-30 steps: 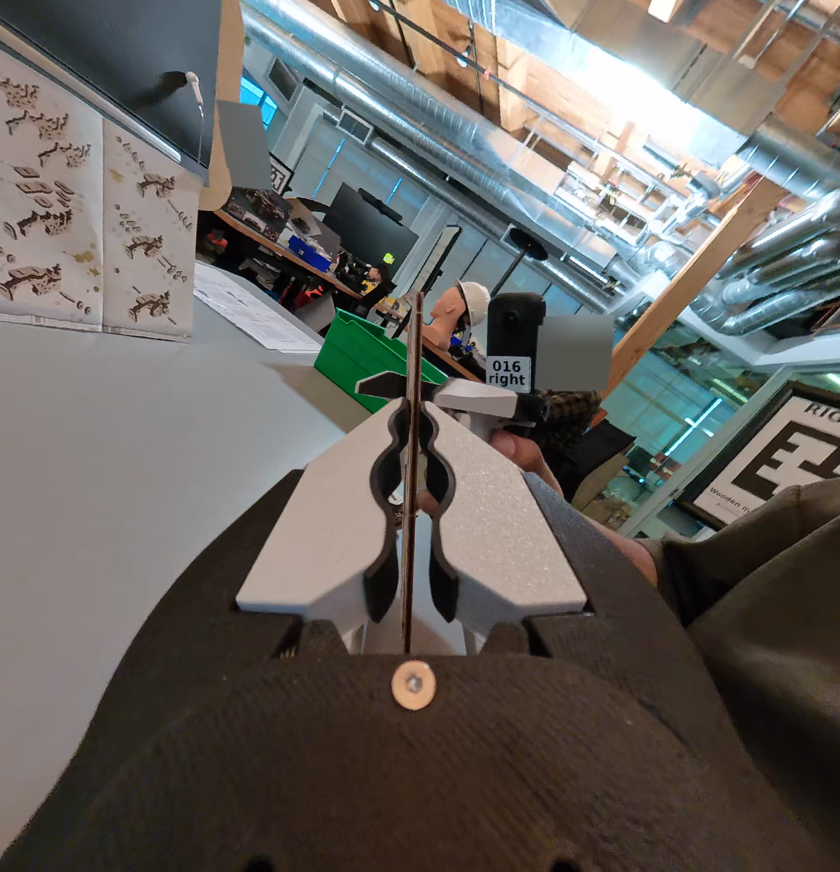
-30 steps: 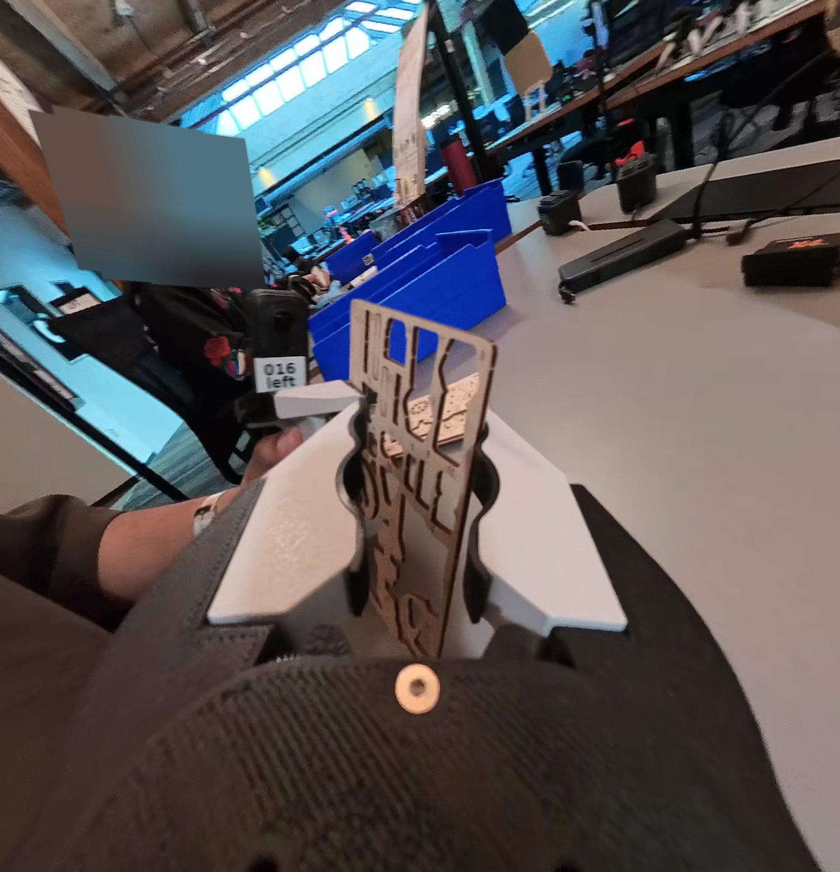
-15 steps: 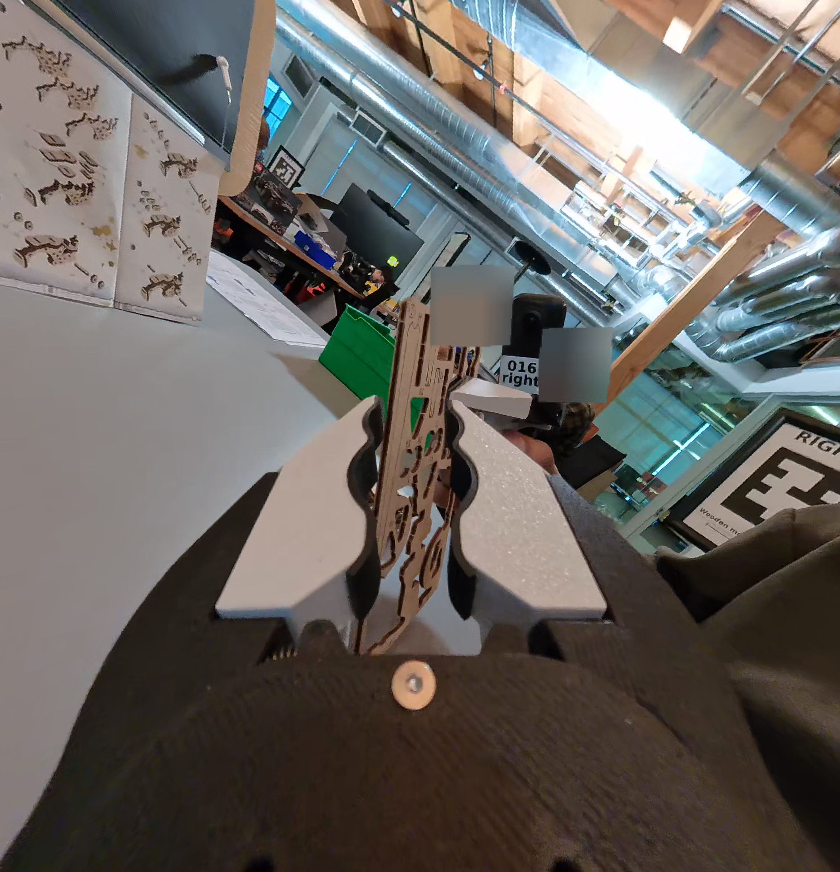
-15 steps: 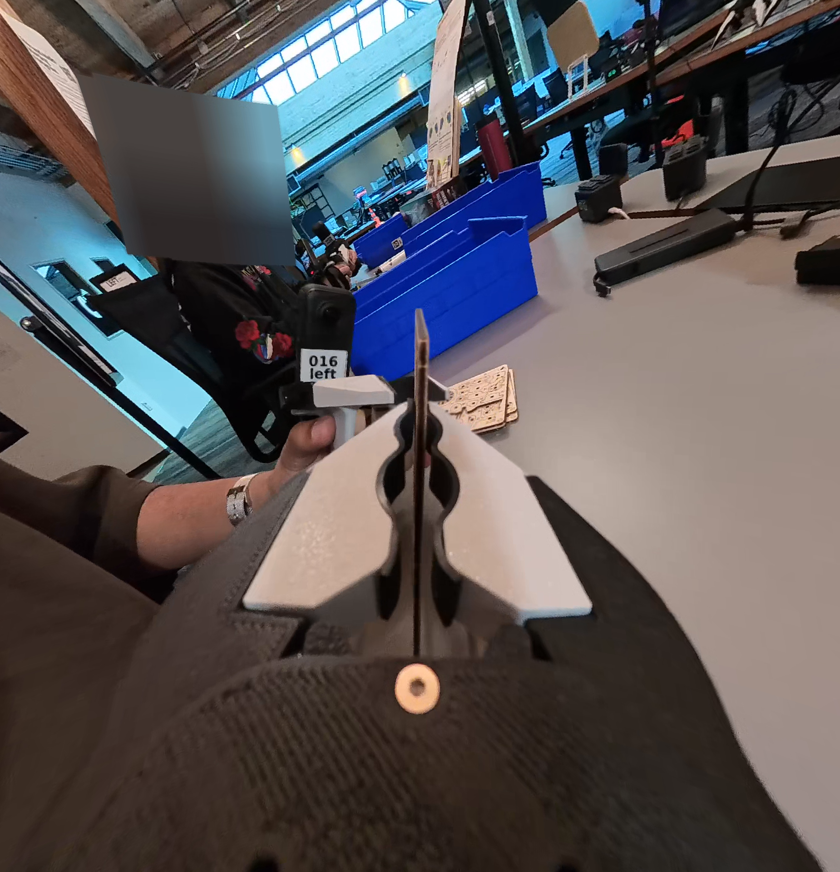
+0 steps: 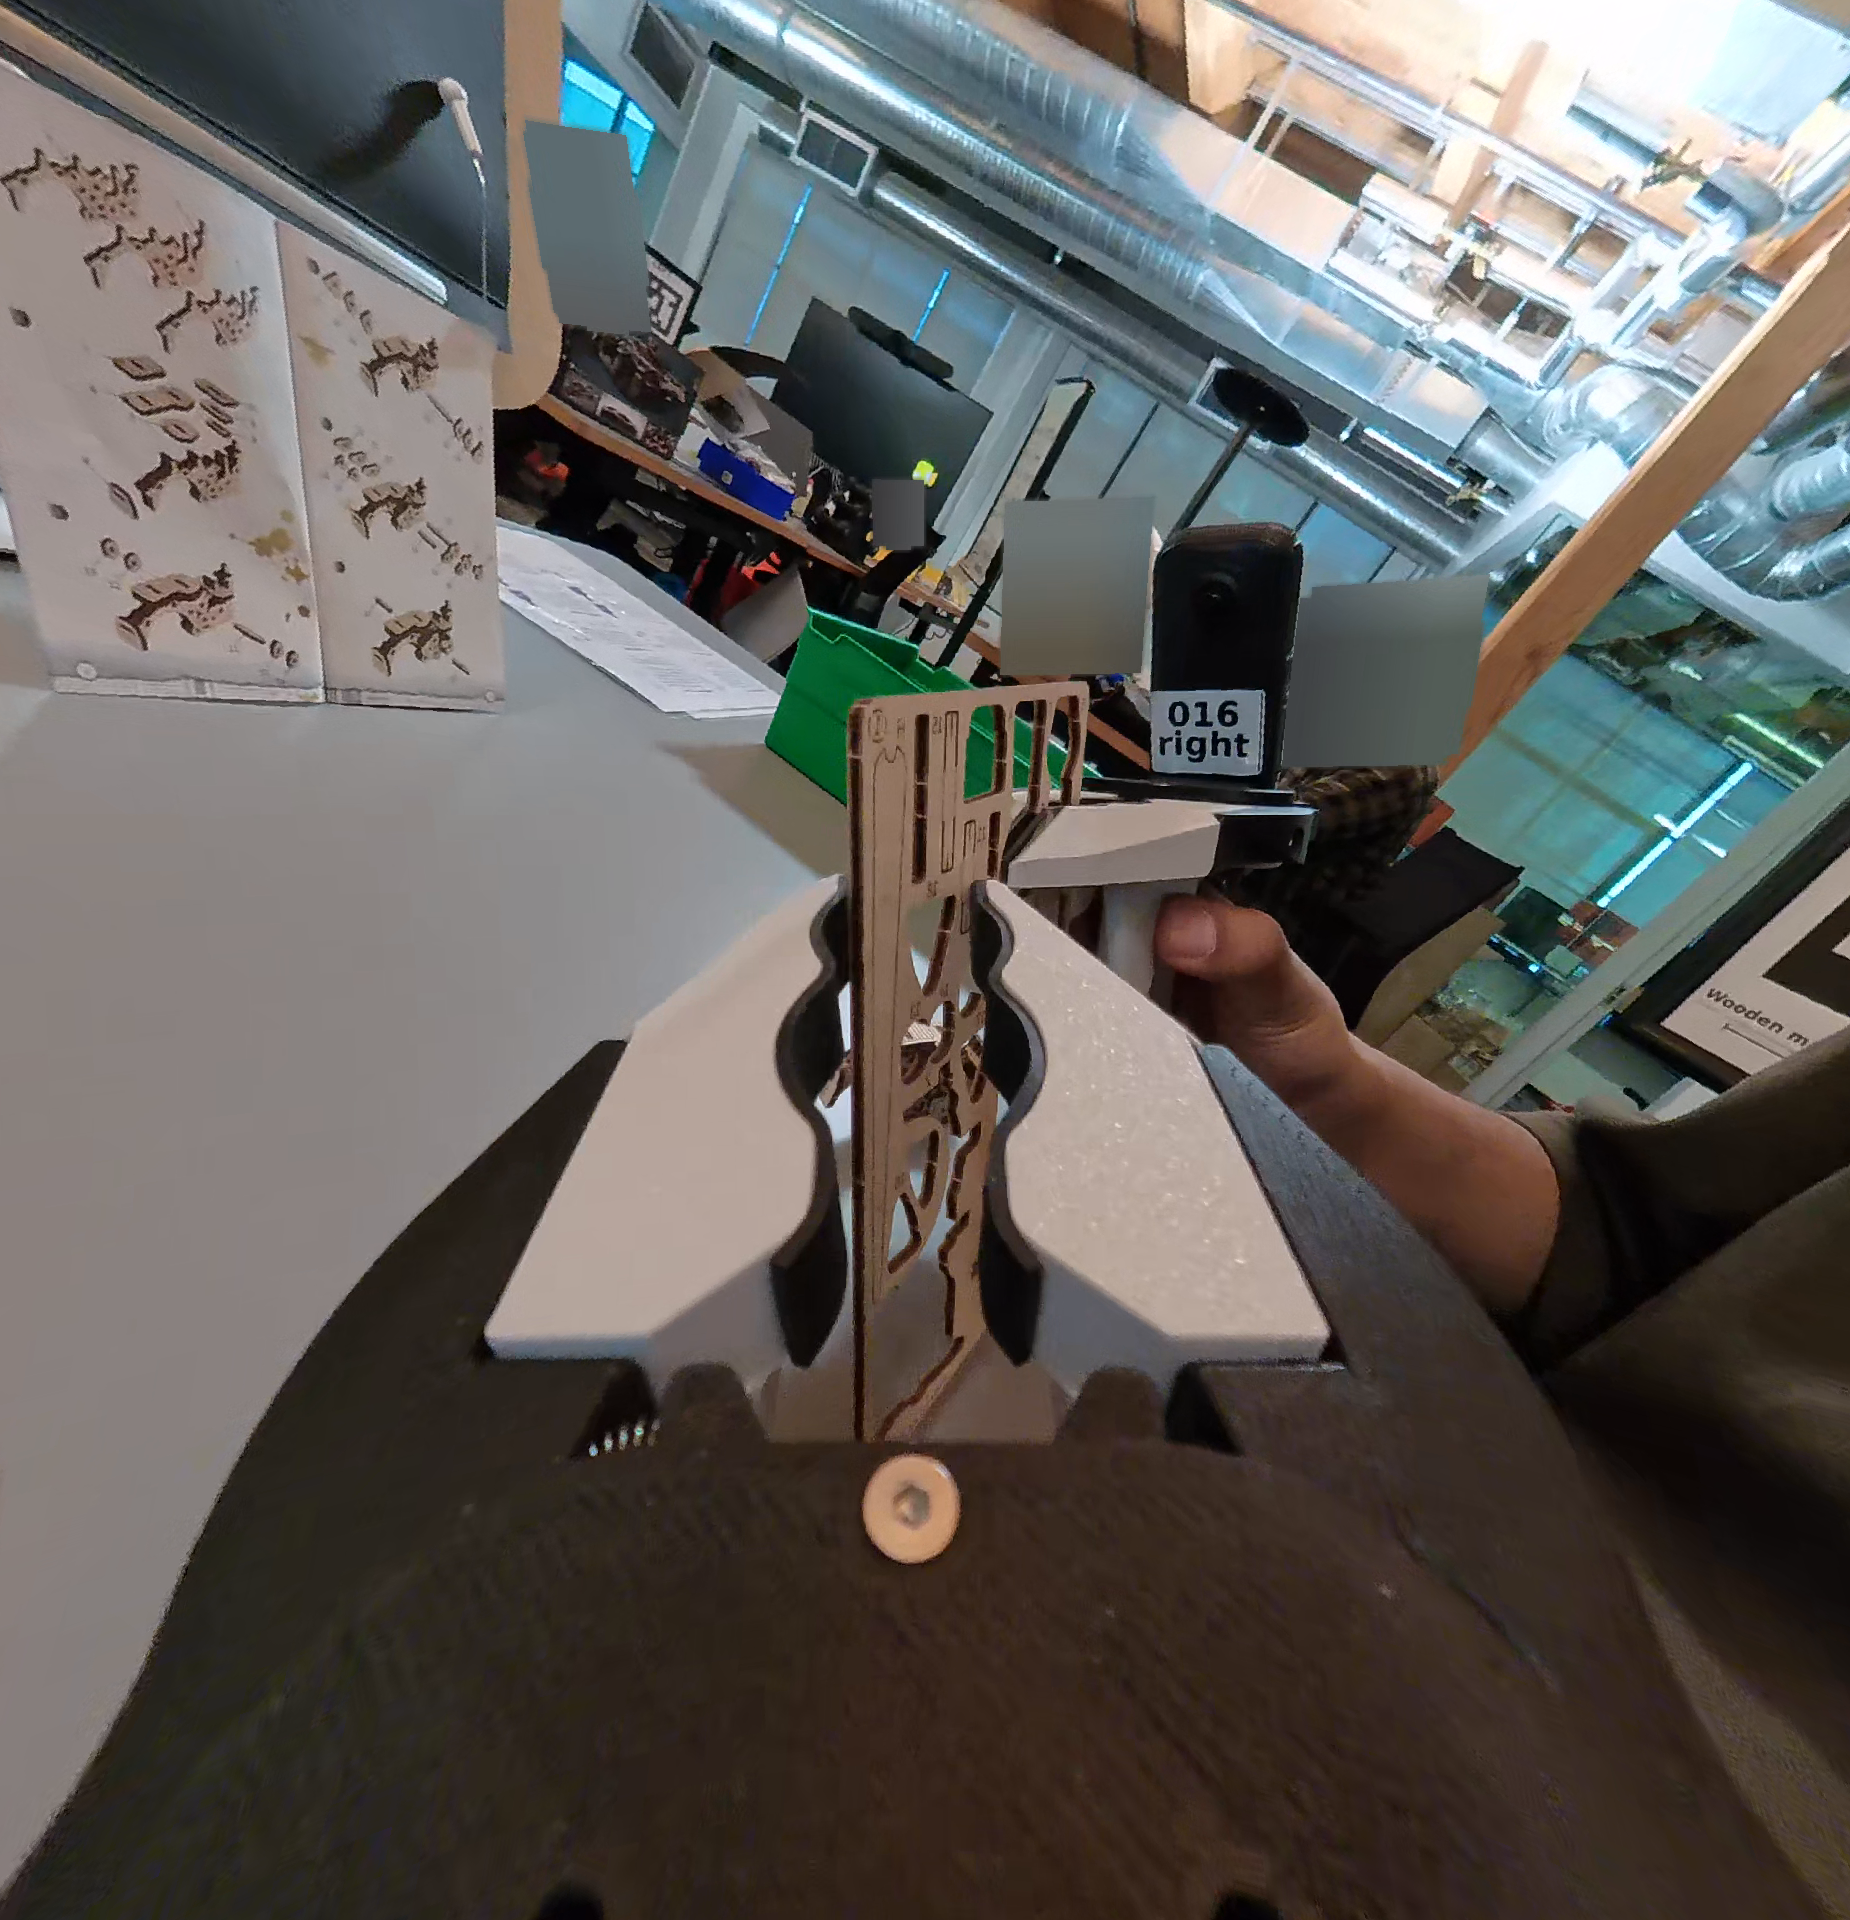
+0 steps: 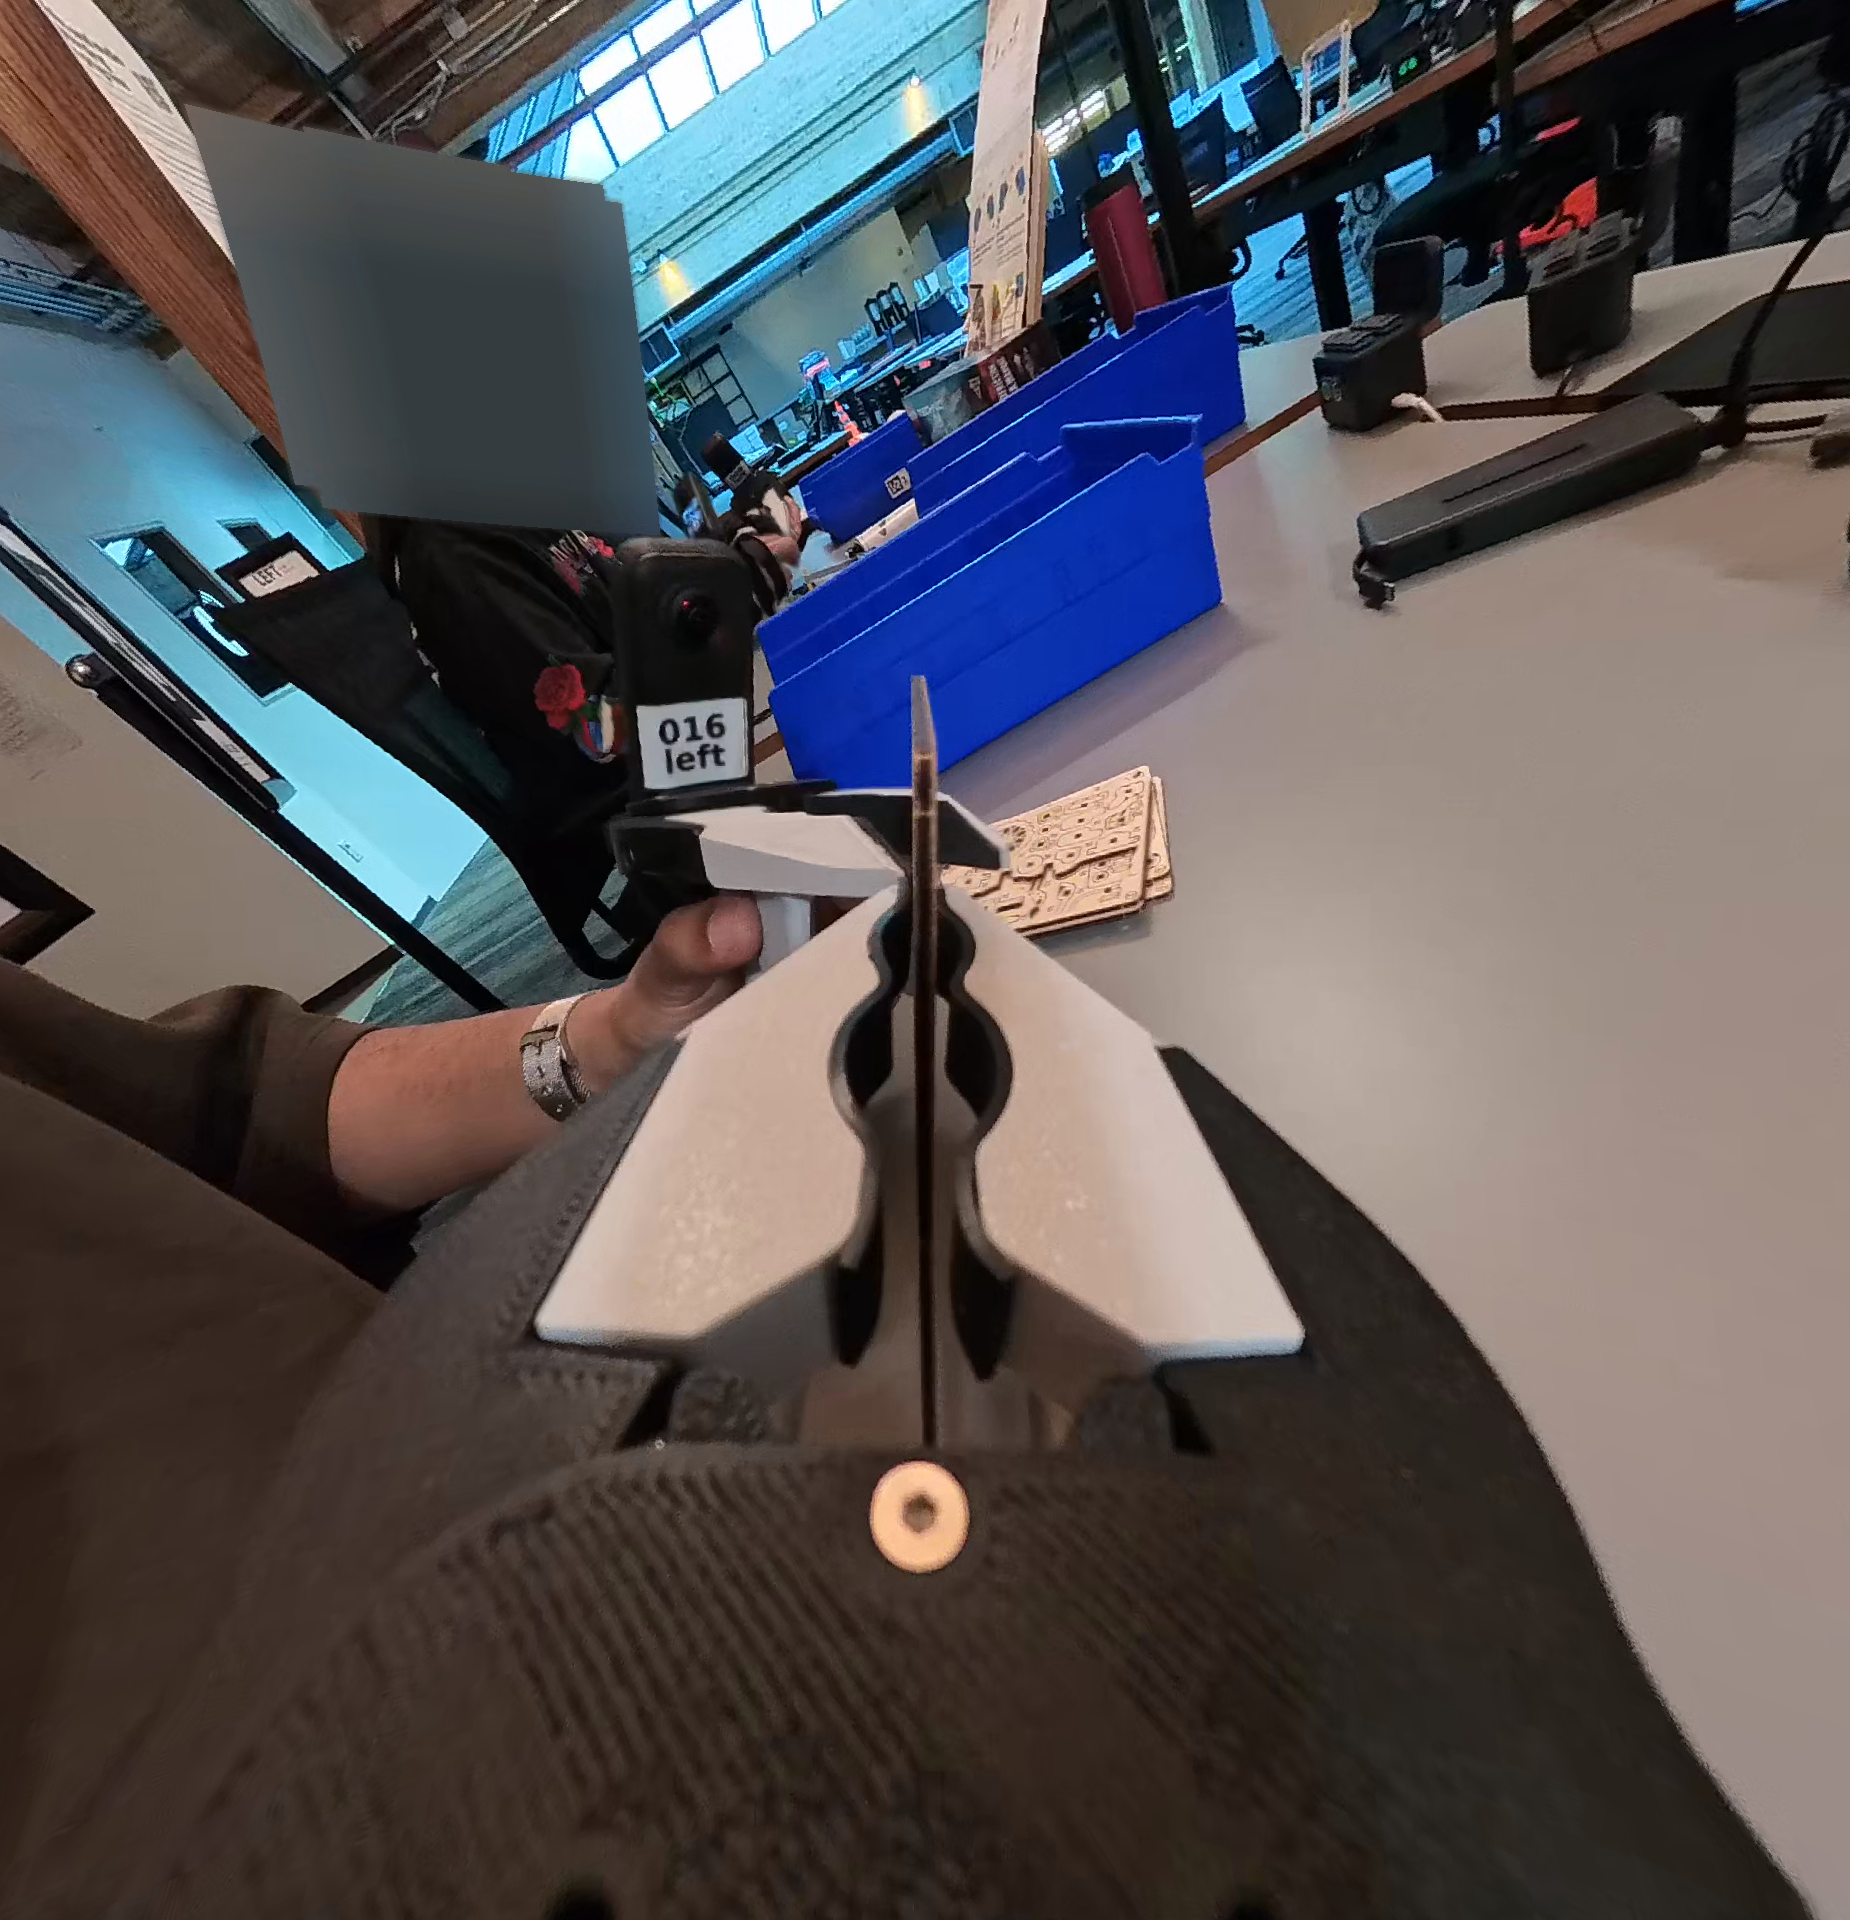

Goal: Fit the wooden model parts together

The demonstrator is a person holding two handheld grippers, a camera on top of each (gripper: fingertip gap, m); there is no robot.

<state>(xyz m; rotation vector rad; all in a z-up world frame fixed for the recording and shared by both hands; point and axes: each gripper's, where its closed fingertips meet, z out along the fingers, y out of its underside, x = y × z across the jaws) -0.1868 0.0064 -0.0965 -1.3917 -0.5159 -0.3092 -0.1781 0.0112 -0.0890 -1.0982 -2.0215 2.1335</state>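
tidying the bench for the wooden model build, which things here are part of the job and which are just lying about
In the job: wooden sheet, right gripper, left gripper, stack of wooden sheets, instruction pages.
Lying about: blue bins, green bin, black bar with a cable.

Bright, even indoor light. Glare from ceiling (image 5: 1586, 114) at upper right; windows (image 6: 682, 73) blown out. Strong wide-angle bending at edges. Foreground sharp, background slightly soft. Soft shadows on table (image 6: 1523, 935).
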